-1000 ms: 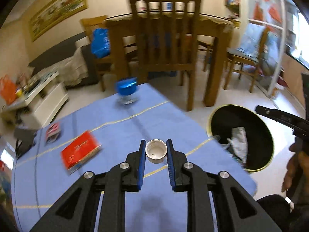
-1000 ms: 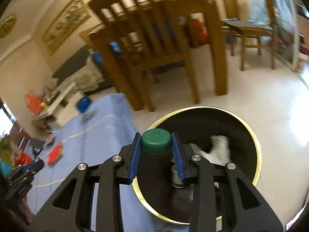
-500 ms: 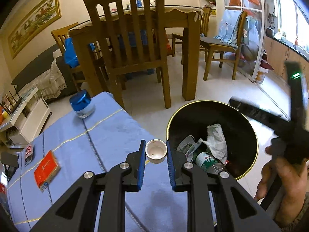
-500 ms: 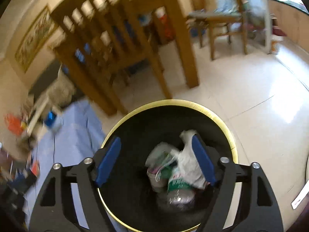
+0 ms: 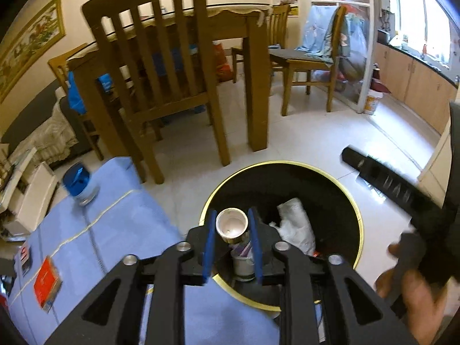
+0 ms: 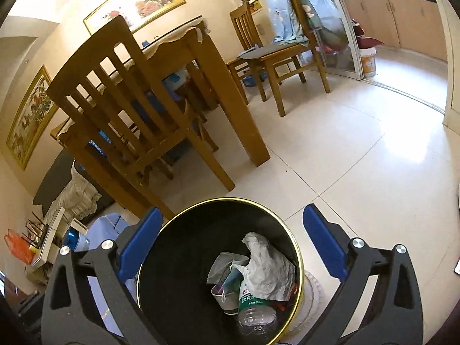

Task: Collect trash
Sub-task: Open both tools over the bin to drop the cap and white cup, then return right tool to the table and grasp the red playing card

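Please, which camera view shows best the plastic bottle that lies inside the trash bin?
The right wrist view. It looks down into the trash bin, so the plastic bottle shows with its label and clear body, partly under a crumpled white bag. In the left wrist view the left tongs and small cup cover that spot; no bottle is recognisable.

Pale glossy tiled floor (image 6: 359, 149), bright with window glare at right. Wooden dining table (image 5: 253, 66) with slatted chairs (image 5: 161, 66) tucked round it; another chair (image 5: 313, 57) draped in blue cloth beside a glass partition (image 5: 365, 43). Cream walls hung with gilt-framed flower paintings (image 6: 138, 0). Dark sofa (image 5: 34, 115) at left; wooden kitchen cabinets (image 5: 414, 83) under a sunlit window (image 5: 422, 23).
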`<state>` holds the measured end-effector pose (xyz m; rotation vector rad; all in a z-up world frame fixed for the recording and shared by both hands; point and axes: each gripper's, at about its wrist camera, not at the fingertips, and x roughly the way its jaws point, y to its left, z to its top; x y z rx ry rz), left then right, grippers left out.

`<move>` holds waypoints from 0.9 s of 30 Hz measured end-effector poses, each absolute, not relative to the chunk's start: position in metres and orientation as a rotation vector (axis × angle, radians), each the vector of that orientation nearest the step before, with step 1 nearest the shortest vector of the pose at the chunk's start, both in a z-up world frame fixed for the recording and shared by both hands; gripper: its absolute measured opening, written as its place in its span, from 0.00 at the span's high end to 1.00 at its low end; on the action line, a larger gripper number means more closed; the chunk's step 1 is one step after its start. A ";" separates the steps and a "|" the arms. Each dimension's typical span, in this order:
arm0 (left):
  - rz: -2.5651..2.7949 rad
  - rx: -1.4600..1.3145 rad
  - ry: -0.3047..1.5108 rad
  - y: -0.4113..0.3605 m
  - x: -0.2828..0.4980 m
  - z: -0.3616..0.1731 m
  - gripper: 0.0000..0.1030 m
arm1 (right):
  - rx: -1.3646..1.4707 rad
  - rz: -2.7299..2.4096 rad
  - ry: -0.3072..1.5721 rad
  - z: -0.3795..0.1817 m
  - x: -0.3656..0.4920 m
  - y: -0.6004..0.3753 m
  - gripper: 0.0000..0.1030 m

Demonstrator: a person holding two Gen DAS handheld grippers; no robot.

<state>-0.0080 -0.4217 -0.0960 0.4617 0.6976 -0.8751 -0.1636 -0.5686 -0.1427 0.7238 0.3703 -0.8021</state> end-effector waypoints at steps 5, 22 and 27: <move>-0.935 0.445 0.669 -0.432 -0.013 -0.089 0.43 | 0.729 -0.817 0.370 -0.144 -0.166 -0.571 0.06; -0.692 0.397 0.748 -0.291 0.005 -0.116 0.28 | 0.632 -0.832 0.475 -0.145 -0.139 -0.560 0.06; -0.503 0.339 0.768 -0.204 0.018 -0.123 0.09 | 0.532 -0.822 0.549 -0.145 -0.117 -0.547 0.06</move>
